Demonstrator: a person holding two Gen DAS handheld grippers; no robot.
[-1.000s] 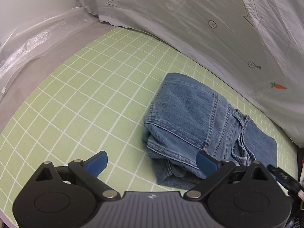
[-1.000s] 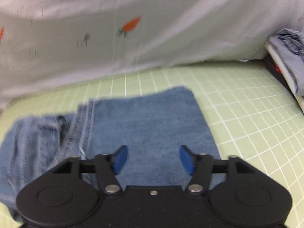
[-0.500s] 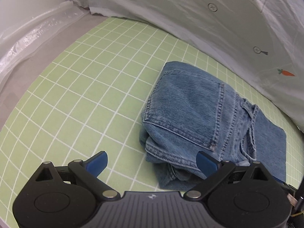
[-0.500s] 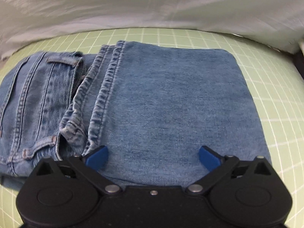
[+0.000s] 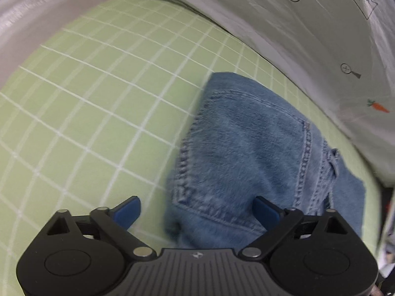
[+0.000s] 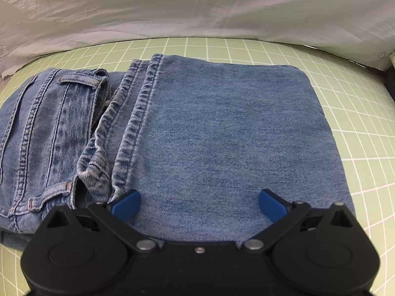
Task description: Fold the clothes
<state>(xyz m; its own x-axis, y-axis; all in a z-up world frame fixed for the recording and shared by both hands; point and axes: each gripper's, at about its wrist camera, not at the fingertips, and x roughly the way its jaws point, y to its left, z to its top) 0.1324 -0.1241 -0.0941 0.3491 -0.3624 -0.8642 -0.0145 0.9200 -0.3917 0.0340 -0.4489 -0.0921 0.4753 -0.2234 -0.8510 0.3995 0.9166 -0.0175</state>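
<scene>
Over the jeans (image 6: 217, 133), folded in a compact stack on the green grid surface (image 5: 86, 103), both tools have dropped closer than a second ago. Left tool (image 5: 197, 209) hangs wide open at the pocket end, right tool (image 6: 198, 202) wide open above the leg panel, neither holding anything. Fold looks nearly complete.

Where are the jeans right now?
The folded jeans lie on the green grid mat, just before the open right gripper; in the left wrist view they sit right of centre, near the white plastic sheet.
</scene>
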